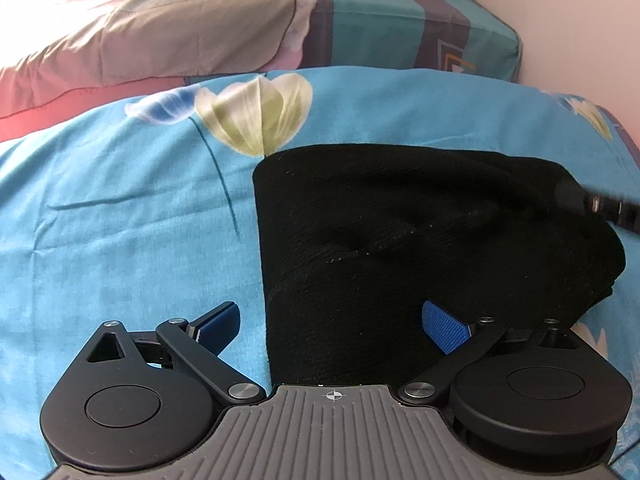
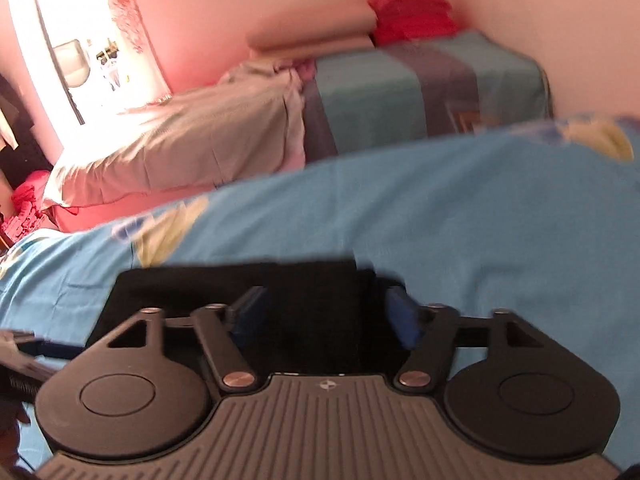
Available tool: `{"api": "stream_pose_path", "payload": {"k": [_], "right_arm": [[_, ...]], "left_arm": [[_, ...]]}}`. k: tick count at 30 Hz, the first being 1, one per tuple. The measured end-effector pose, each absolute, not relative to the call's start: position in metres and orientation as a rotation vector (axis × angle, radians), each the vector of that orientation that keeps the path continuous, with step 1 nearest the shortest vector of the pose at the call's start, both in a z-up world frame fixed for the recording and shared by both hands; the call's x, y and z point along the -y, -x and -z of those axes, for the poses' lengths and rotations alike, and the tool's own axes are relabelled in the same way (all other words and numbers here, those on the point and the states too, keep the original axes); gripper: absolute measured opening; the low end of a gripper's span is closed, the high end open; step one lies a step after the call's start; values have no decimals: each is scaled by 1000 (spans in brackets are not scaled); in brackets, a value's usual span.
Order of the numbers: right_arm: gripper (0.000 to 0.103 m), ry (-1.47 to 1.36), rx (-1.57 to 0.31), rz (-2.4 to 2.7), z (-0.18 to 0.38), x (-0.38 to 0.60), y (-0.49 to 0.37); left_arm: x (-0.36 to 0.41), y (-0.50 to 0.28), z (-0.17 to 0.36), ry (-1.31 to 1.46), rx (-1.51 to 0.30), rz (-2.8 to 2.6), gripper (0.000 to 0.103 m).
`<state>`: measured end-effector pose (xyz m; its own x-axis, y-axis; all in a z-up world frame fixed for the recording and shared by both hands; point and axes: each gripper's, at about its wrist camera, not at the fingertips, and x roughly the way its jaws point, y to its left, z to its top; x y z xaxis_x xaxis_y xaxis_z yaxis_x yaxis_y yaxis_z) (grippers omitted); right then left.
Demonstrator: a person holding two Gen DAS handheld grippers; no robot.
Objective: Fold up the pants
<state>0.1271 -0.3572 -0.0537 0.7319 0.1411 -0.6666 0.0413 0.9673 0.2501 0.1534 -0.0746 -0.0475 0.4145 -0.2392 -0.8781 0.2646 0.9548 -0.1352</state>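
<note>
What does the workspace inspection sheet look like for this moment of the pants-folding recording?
Surface: blue floral bedsheet, lightly wrinkled.
Job's things: black pants lying on the sheet as a compact folded bundle.
Clutter: nothing seen on the sheet near the pants.
Grippers: left gripper open, jaws straddling the near left edge of the pants; right gripper open over the pants, view blurred, contact unclear.
Cables: nothing seen.
Surroundings: grey pillow, striped teal folded bedding, red cloth on top of it, pink wall, bright window.
</note>
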Motion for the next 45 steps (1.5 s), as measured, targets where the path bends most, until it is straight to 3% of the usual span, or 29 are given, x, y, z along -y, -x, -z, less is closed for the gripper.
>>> {"api": "stream_pose_path", "payload": {"k": [2, 5, 13, 20, 22, 23, 25, 27, 36, 41, 44, 45], "right_arm": [[82, -267, -791, -17, 71, 359, -128], [84, -496, -815, 11, 75, 383, -126], [89, -616, -898, -73, 78, 410, -117], [97, -621, -962, -266, 79, 409, -121], [87, -606, -948, -289, 80, 405, -127], [72, -599, -946, -276, 81, 405, -129], [54, -592, -938, -268, 80, 405, -128], [47, -570, -913, -294, 68, 403, -121], [44, -601, -851, -394, 3, 380, -35], [46, -681, -905, -392, 3, 374, 32], [55, -689, -985, -318, 31, 374, 57], [66, -655, -1036, -241, 46, 373, 62]], "left_arm": [[75, -155, 48, -26, -1102, 318, 103], [75, -155, 49, -30, -1105, 319, 103], [74, -161, 41, -32, -1095, 347, 103], [51, -189, 80, 312, -1271, 459, 103], [48, -187, 81, 344, -1255, 457, 103], [48, -185, 80, 351, -1253, 455, 103], [49, -179, 75, 384, -1246, 483, 103], [51, -171, 61, 402, -1212, 508, 103], [46, -85, -20, 276, -1133, 654, 103], [25, -12, -27, 233, -1158, 694, 103], [21, 17, 3, 159, -1226, 670, 103], [23, 23, 19, 110, -1265, 622, 103]]}}
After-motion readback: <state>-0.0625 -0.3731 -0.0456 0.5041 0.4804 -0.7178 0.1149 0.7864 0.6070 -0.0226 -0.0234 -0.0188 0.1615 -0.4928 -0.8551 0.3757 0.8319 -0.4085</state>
